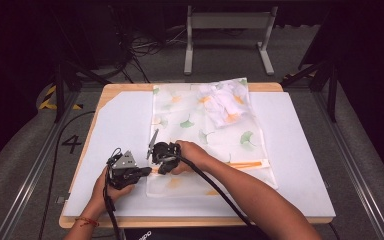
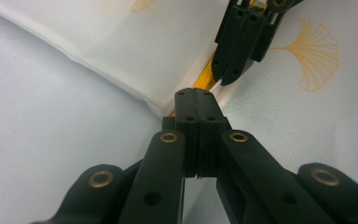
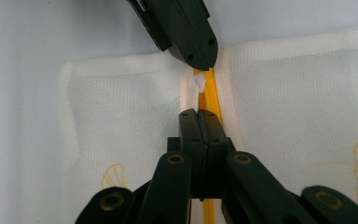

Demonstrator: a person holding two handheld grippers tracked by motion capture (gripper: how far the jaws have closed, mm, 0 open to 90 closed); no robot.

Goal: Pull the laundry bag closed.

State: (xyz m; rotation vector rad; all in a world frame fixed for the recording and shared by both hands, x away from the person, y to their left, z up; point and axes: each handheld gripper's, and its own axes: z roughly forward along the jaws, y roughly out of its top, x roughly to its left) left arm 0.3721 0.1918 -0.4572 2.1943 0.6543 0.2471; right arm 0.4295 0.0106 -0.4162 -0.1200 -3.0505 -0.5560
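Observation:
A white mesh bag [image 1: 205,135] printed with ginkgo leaves lies flat on the white mat [image 1: 295,165]. White clothes [image 1: 225,102] bunch inside its far end. An orange zipper [image 1: 247,164] runs across its near part. My left gripper [image 1: 149,171] is shut on the bag's left edge at the zipper's end [image 2: 204,79]. My right gripper [image 1: 161,169] meets it tip to tip from the other side, shut on the zipper [image 3: 210,95] just behind a small white pull [image 3: 198,84]. In the right gripper view the left gripper [image 3: 205,63] comes in from the top.
The mat lies on a wooden table [image 1: 130,88] with bare mat left and right of the bag. A metal stand [image 1: 227,20] and cables [image 1: 140,47] sit on the floor behind. A "4" mark [image 1: 71,143] is on the floor at left.

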